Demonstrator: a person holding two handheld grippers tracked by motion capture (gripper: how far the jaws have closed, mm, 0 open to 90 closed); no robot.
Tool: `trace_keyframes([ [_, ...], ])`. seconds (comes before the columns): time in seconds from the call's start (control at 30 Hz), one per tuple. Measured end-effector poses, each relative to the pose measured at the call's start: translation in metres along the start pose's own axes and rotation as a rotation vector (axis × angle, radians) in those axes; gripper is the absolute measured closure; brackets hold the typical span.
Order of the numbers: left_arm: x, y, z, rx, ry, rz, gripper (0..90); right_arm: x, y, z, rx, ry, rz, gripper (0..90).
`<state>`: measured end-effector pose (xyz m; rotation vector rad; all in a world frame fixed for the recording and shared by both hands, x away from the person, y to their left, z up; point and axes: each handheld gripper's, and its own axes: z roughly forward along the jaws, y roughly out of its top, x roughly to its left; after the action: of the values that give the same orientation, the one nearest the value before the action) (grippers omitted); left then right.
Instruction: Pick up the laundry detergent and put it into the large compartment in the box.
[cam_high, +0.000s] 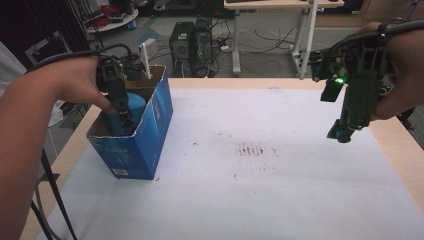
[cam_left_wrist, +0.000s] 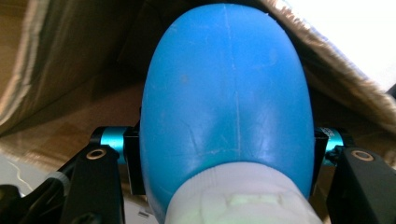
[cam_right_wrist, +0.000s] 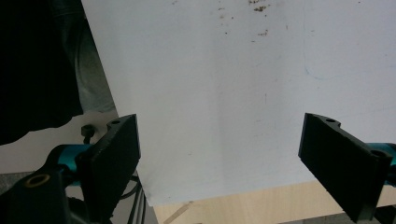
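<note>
Two sets of fingers: left gripper (cam_high: 125, 117) clamped on the blue bottle (cam_left_wrist: 226, 98) inside the blue box (cam_high: 150, 135), best lowered straight and clear of the cardboard walls; right gripper (cam_right_wrist: 219, 158) spread, empty above the counter (cam_right_wrist: 210, 70).

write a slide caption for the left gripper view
Left gripper clamped on a blue bottle with a white cap, inside an open cardboard box.
</note>
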<state>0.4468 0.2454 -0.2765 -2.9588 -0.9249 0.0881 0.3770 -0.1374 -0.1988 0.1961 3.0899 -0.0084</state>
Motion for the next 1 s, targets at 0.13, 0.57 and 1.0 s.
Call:
trace_keyframes([
  [0.13, 0.000, -0.001, 0.007, 0.006, -0.014, -0.015, 38.6, 0.000, 0.000, 0.001, -0.001, 0.000, -0.006, 11.9],
  [0.57, -0.004, -0.003, 0.013, -0.010, 0.013, 0.035, 38.3, 0.001, 0.001, 0.000, -0.003, 0.001, -0.001, 11.9],
  [1.0, -0.006, -0.002, 0.003, -0.025, 0.033, 0.077, 30.6, 0.002, -0.003, -0.001, 0.002, -0.004, 0.012, 12.0],
])
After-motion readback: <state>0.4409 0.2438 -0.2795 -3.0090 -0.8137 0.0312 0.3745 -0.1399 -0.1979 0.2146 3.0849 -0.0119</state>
